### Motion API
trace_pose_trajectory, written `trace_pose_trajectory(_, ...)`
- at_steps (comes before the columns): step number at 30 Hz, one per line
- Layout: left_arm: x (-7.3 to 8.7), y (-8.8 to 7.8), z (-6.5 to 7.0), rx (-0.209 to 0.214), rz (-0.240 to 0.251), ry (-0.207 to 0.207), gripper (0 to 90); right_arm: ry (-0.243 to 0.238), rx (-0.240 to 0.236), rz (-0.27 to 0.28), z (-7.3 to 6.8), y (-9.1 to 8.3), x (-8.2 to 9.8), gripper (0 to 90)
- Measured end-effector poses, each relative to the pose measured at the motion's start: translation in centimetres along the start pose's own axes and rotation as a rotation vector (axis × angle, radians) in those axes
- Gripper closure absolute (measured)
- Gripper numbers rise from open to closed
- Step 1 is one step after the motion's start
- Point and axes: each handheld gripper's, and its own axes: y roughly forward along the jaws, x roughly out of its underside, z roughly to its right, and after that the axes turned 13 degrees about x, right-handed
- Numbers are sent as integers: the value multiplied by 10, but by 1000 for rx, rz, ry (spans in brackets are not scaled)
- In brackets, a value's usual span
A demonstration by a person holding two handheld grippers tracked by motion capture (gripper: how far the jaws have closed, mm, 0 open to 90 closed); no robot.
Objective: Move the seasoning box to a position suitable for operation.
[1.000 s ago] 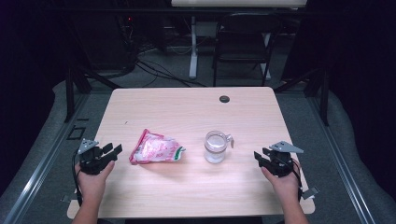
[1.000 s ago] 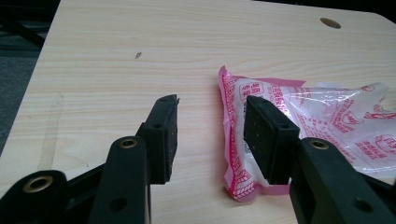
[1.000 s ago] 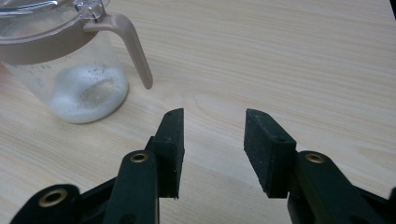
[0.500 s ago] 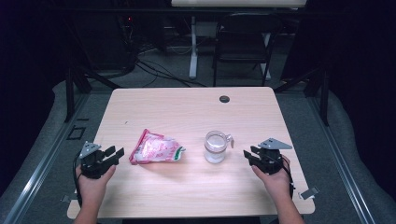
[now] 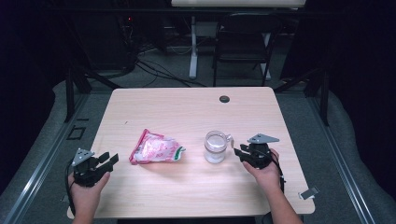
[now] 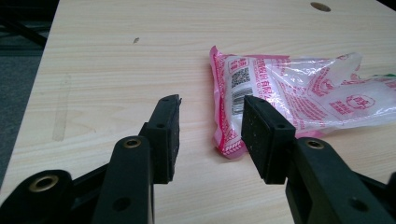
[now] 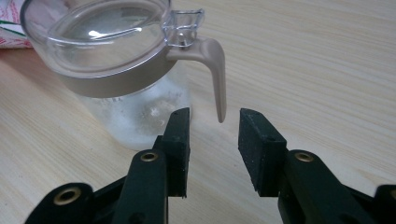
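Now, on the table, with the pink bag at nine o'clock of the jar, ease the right gripper, jaws apart, squarely around its beige handle, while the left gripper, also parted, lines up on the bag's near corner.

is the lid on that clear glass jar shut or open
Shut. The clear lid sits flat in the beige collar of the upright clear glass jar, and its beige latch lever hangs down.
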Motion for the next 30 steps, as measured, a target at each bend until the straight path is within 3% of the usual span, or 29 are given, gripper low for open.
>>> trace_pose_trajectory(2,1,-3,-1,-5,2,-10,559,-8,6,-2,-1,3,-1,617)
trace_pose_trajectory(8,5,-7,-3,-33,-8,-23,547,25,0,-10,1,18,-4,625)
trace_pose_trajectory(10,7,-9,-4,-78,-4,-21,555,18,5,-15,0,22,-5,624)
trace_pose_trajectory(14,7,-18,-6,-42,19,-87,564,15,-6,-15,-1,29,-8,620)
trace_pose_trajectory(18,9,-20,-7,-68,12,-81,549,7,0,-6,-3,32,-9,616)
trace_pose_trajectory(20,12,-21,-8,-100,3,-40,536,7,0,-13,-3,36,-10,618)
trace_pose_trajectory(21,12,-21,-8,-100,3,-40,536,7,-6,-14,-3,38,-11,622)
trace_pose_trajectory(23,13,-25,-10,-96,9,-90,553,4,-5,-12,-4,40,-12,627)
trace_pose_trajectory(27,13,-30,-11,-118,18,-102,586,-6,-9,-16,-6,42,-14,643)
trace_pose_trajectory(30,13,-32,-12,-108,10,-115,602,-10,-9,-14,-7,43,-14,656)
